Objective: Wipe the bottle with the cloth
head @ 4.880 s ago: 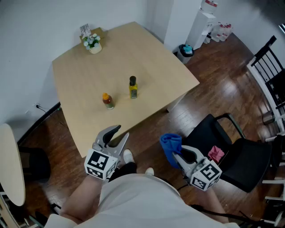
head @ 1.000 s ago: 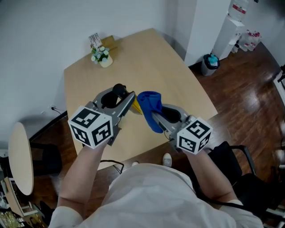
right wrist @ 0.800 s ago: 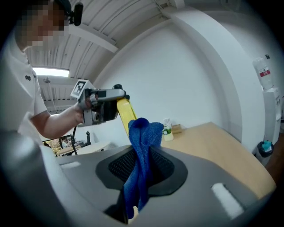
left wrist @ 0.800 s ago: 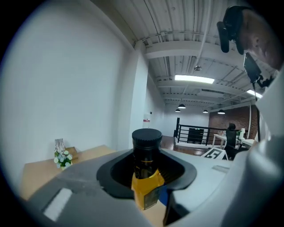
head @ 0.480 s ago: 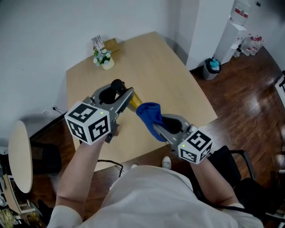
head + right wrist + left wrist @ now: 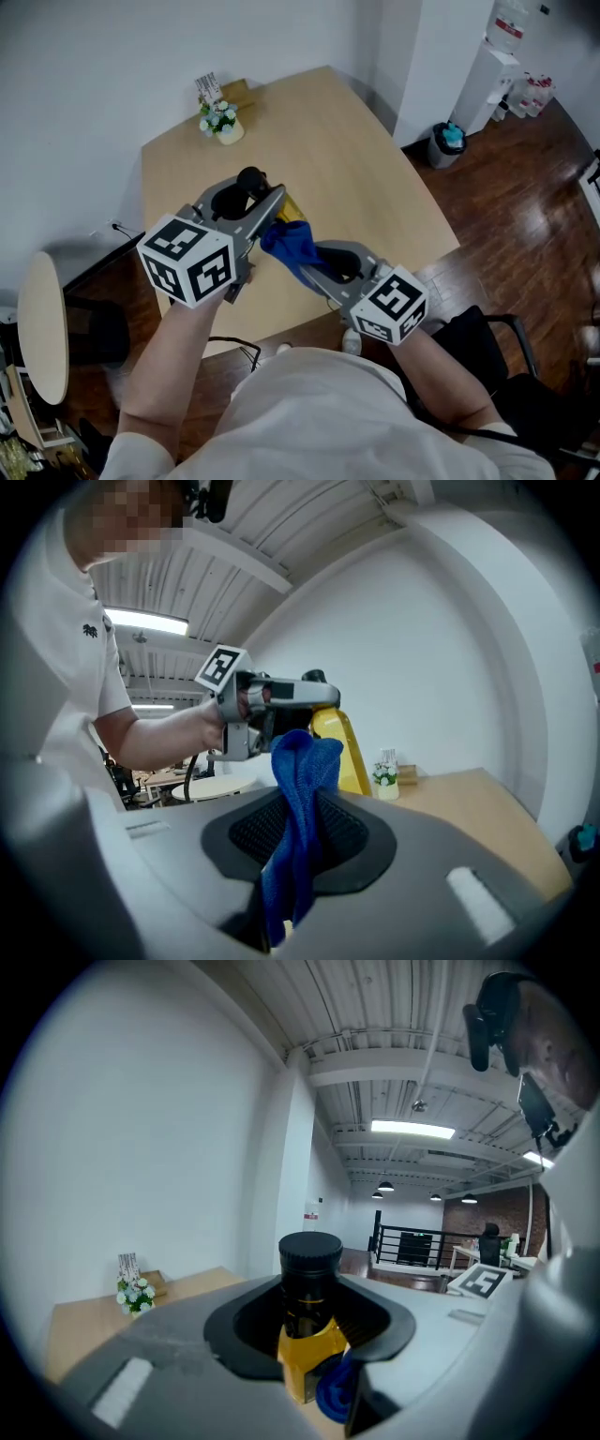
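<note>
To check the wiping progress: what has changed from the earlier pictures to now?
The left gripper took the bottle off the table and raised it. The right gripper brought the cloth up, drew it back, then moved it left to the bottle. The cloth grip and the flowers stayed.

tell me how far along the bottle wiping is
Done: the left gripper has its jaws shut on the bottle, lifted above the table; the right gripper clamps the blue cloth. In hand: the cloth meets the bottle's yellow lower body, so wiping looks under way. Left: the remaining sides, then setting it down.
</note>
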Motion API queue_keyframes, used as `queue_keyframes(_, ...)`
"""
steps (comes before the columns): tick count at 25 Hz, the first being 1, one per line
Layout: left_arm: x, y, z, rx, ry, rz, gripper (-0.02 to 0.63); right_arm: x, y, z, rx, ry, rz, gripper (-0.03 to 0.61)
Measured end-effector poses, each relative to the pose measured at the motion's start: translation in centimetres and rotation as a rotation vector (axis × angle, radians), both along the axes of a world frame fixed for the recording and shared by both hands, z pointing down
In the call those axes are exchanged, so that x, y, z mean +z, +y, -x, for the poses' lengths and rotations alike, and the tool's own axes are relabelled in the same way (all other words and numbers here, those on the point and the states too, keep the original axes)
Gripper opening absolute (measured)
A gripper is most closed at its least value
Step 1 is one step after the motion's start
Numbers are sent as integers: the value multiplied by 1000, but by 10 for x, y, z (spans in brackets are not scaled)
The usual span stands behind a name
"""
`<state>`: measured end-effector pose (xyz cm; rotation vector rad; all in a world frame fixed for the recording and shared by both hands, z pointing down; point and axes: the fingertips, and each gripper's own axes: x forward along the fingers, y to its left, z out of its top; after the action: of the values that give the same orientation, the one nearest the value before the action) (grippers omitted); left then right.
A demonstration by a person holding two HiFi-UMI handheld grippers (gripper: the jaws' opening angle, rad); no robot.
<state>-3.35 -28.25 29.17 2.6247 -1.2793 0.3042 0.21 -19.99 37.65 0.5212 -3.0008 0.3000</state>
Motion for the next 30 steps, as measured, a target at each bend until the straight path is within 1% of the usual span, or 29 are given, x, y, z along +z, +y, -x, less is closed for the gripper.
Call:
queue_keyframes(4, -4, 7, 4, 2, 3, -9, 153, 51, -1, -2, 18, 56, 94, 84)
queue_keyframes(6, -8, 9, 7, 6, 4, -14, 152, 71, -3, -4, 24, 87, 125, 84)
queue_keyframes(10, -18, 14, 10, 13, 11, -37, 153, 97, -6, -13, 23, 161, 140, 84)
queue_keyframes(12, -21, 17, 10, 24, 11, -44, 152, 99, -13, -28, 56, 175, 144, 84)
queue_keyframes(14, -23, 21, 8, 39, 11, -45, 152, 89, -26, -45, 109, 168, 137, 84)
queue_keyframes(16, -23, 26, 4, 53, 7, -41, 153, 68, -40, -58, 153, 141, 110, 84)
queue_keyframes(19, -15, 31, -6, 85, -8, -27, 153, 20, -55, -65, 171, 75, 40, 84)
queue_keyframes(22, -2, 39, -16, 118, -26, -4, 153, -28, -53, -57, 146, 17, -40, 84)
queue_keyframes(25, 6, 46, -24, 147, -29, 9, 153, -59, -44, -41, 102, -7, -100, 84)
queue_keyframes(27, 8, 49, -29, 163, -25, 13, 153, -66, -41, -32, 75, -15, -111, 84)
queue_keyframes(30, 6, 50, -31, 164, -23, 10, 153, -54, -43, -28, 60, -5, -79, 84)
